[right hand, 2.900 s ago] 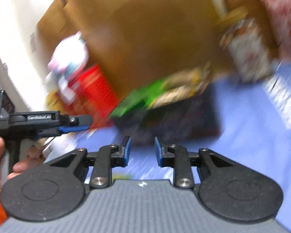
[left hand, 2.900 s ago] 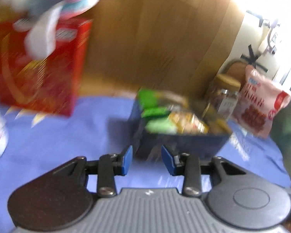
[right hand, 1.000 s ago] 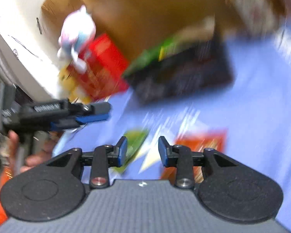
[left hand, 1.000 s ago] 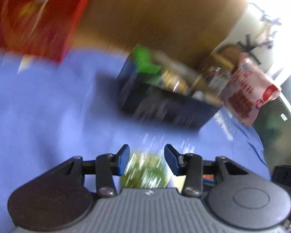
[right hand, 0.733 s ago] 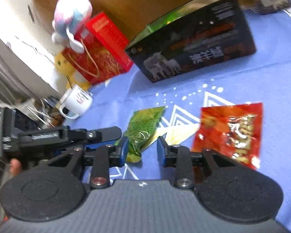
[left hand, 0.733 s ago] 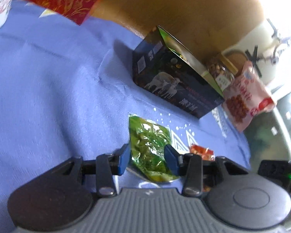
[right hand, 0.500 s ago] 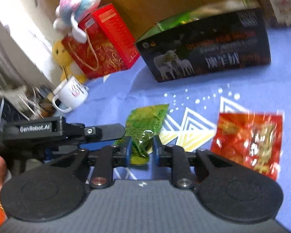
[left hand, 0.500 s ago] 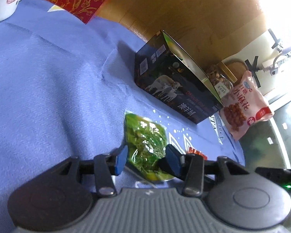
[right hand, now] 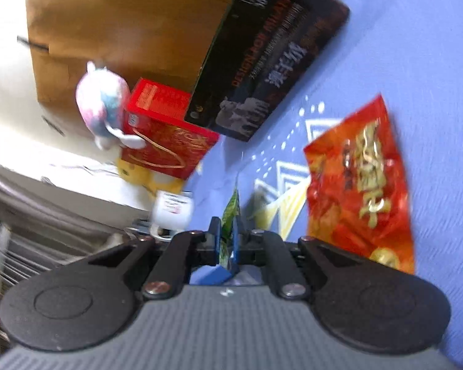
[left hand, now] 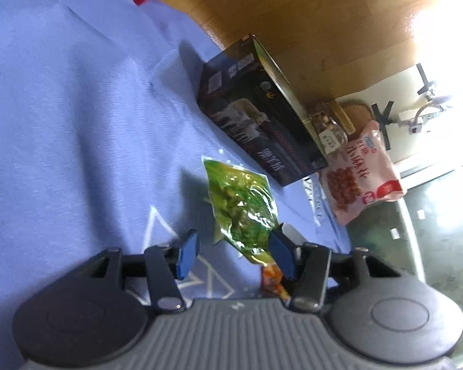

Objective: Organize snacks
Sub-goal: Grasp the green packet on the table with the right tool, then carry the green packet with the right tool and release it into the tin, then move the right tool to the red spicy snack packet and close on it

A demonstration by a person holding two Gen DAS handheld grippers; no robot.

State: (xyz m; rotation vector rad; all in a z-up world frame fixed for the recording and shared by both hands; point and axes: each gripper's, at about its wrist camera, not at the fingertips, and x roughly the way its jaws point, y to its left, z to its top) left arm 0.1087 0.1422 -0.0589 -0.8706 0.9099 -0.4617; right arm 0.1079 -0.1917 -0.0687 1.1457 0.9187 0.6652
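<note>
Nearest in the right wrist view, the right gripper (right hand: 227, 240) is pinching the edge of the green packet (right hand: 230, 215) low in the middle of the frame, its jaws nearly together with the thin foil seam between them. In the left wrist view the same green packet (left hand: 240, 206) is hanging at centre frame, lifted off the blue cloth of the bench (left hand: 77, 123). The left gripper (left hand: 234, 254) is sitting just under it with its jaws opening and partly apart; the packet's lower tip dips between them but the pads are not pressing on it.

The packet looks light, limp and glossy, so it will probably sag and slide; the flat sealed edge is the safest place to grip, since squeezing the puffy middle could crush what is inside.

To the right in the right wrist view, the red packet (right hand: 361, 185) is lying flat on the cloth. It looks equally thin and crinkly, best taken by a corner.

Farther off, toward the upper middle, the dark box (right hand: 277, 61) is standing open-topped, the likely place for both.
</note>
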